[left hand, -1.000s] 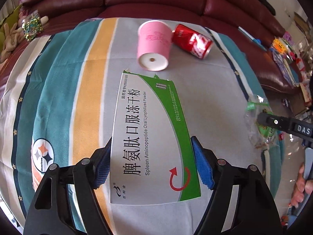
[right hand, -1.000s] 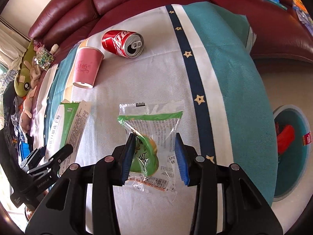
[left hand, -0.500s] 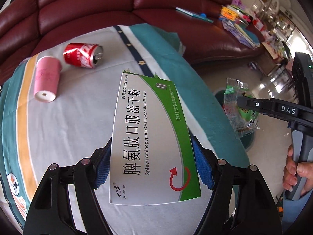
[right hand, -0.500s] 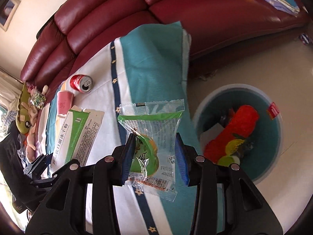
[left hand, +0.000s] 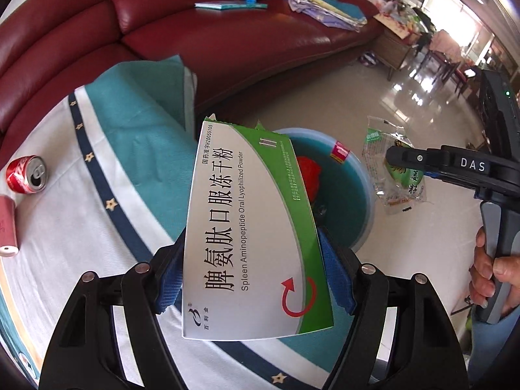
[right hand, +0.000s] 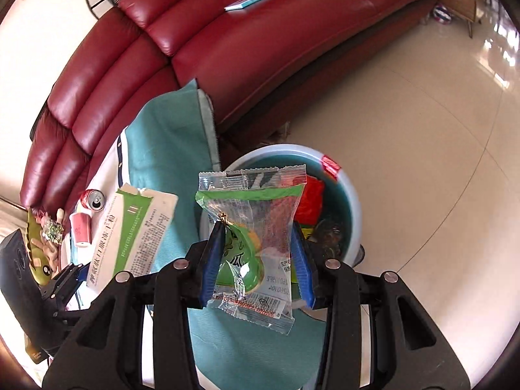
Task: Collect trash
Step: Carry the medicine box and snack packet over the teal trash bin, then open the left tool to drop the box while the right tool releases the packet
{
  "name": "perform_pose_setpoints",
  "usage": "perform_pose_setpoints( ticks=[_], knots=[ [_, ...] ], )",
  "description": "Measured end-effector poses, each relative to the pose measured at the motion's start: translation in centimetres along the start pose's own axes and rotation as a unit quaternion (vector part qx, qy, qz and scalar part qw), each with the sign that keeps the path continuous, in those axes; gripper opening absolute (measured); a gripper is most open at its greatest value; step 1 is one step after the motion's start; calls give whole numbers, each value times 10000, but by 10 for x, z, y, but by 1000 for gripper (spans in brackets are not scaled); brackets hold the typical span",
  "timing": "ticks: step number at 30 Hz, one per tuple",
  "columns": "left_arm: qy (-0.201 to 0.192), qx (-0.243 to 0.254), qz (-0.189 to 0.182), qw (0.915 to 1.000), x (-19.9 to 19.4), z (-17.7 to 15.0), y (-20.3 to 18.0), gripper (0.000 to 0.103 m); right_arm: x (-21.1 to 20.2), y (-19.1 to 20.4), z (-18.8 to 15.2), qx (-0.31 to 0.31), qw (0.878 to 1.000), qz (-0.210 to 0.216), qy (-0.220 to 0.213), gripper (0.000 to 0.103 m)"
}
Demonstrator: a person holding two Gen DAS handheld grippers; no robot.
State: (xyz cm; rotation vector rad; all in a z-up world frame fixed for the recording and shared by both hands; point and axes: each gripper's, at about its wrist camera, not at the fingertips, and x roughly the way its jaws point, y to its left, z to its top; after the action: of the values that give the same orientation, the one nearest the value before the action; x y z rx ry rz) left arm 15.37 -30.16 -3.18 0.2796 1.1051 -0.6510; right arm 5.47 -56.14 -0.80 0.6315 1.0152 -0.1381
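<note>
1. The flat white-and-green cardboard medicine box [left hand: 250,227] reads "Spleen Aminopeptide Oral Lyophilized Powder" beside large black Chinese characters; "20055105" runs along its 11 o'clock edge.
2. The black handheld right claw [left hand: 403,159], toward 3 o'clock in the left wrist view, carries "DAS" in white.

Bin [left hand: 364,175] interior half hidden behind medicine box [left hand: 247,227] in left wrist view; in right wrist view snack wrapper [right hand: 253,243] covers its near side. Pink cup [left hand: 6,227] cut off by left edge. Dark item in bin bottom unidentifiable. Wrapper's small print too blurred to read.
</note>
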Motion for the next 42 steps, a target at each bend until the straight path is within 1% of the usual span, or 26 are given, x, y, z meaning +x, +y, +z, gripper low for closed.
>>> perform_pose_setpoints(
  ticks=[4,8,12,16,20,23,27,31,34,36,37,38,39,42],
  knots=[
    [147,199,-90,9997,22,12,-27,75,-1,-18,5,124,9999,-17,-3,38],
    [277,266,-190,9991,44,27,-45,75,-2,-30,11,207,9998,-60,0,39],
    [455,345,-230,9981,65,37,-58,75,0,-37,17,267,9996,-128,6,39],
    [567,408,-218,9973,78,41,-66,77,6,-39,20,288,9994,-163,48,39],
    [657,386,-182,9969,84,39,-67,86,11,-41,22,298,9994,-162,95,39],
    [671,314,-202,9970,85,38,-64,87,15,-40,22,278,9994,-168,129,40],
    [641,241,-191,9975,83,35,-57,93,22,-37,21,259,9993,-166,204,40],
    [620,201,-236,9976,77,29,-52,95,30,-30,20,179,9993,-142,303,41],
    [600,145,-318,9976,76,26,-45,96,37,-22,20,83,9992,-122,379,45],
    [588,103,-343,9976,74,23,-41,97,42,-14,19,-6,9990,-129,425,45],
    [591,76,-363,9976,74,22,-40,97,43,-10,19,-29,9989,-122,447,52],
    [598,47,-383,9975,74,21,-37,97,45,-8,18,-36,9988,-134,459,62],
    [602,20,-396,9974,74,20,-36,97,45,-5,18,-44,9988,-151,457,66],
    [607,-45,-428,9972,73,17,-32,97,44,-2,16,-46,9987,-185,481,72]
  ],
)
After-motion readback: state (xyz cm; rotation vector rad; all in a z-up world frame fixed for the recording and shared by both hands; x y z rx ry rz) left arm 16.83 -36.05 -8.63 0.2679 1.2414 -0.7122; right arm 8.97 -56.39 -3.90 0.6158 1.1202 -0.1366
